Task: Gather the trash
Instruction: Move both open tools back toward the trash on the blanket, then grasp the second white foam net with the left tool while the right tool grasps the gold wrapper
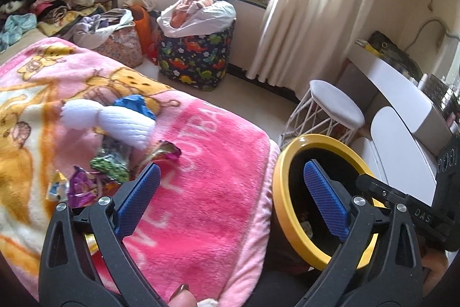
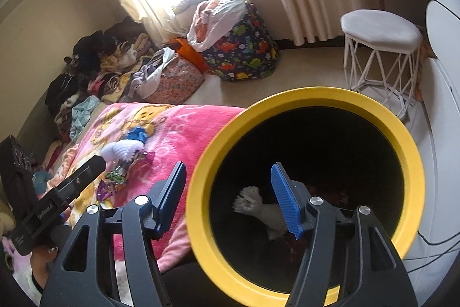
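Both grippers' jaws gape empty; the yellow-rimmed bin [image 2: 310, 105] is dark inside, its contents barely discernible.

My left black two-finger tool [image 1: 231, 202] with blue ribbed pads points forward and down, its jaws spread as wide as they go, with nothing between the pads. My thumb [image 1: 182, 298] shows at the bottom edge of the left wrist view, just under the tool's frame. My right black tool [image 2: 228, 199], with the same blue pads, also tilts downward, its jaws parted about halfway and gripping nothing. In each wrist view the other tool's black body shows at the side.
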Demonstrator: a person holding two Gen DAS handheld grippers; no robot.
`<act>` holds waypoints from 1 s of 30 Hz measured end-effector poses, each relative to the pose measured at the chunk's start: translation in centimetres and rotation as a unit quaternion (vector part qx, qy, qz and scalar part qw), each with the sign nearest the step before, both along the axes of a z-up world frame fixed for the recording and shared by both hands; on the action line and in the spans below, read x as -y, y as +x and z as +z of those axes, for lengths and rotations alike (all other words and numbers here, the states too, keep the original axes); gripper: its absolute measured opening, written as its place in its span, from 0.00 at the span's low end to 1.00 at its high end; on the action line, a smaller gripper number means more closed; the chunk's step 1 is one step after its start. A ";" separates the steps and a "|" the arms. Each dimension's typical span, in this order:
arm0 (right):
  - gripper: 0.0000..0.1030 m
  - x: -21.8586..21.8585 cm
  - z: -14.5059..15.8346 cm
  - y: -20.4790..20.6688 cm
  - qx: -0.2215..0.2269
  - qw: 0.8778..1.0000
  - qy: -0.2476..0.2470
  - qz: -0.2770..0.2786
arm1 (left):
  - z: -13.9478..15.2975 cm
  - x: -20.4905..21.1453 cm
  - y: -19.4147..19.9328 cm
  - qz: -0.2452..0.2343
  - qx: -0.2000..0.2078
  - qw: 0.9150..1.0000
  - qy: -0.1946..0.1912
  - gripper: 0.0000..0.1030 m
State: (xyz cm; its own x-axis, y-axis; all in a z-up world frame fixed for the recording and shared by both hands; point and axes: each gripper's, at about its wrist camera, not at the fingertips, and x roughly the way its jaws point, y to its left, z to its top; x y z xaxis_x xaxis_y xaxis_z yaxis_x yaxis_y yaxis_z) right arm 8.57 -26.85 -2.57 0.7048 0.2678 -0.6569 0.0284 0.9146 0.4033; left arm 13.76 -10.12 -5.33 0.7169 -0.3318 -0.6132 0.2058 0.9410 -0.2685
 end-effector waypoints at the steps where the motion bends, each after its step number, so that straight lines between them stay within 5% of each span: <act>1: 0.58 -0.3 0.1 0.1 0.001 1.000 -0.001 0.003 | 0.1 -0.3 0.0 0.003 0.001 1.000 -0.001 0.89; 30: 0.65 -11.9 -0.1 5.5 0.005 0.990 -0.045 0.136 | 0.3 -10.3 1.5 0.110 -0.001 0.993 -0.029 0.89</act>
State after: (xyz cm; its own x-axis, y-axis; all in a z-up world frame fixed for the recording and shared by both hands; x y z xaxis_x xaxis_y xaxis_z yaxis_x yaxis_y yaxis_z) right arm 14.07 -14.94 -2.72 0.6213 0.3891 -0.6801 -0.2269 0.9202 0.3191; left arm 15.26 0.19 -5.00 0.7752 -0.2013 -0.5987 -0.0038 0.9463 -0.3232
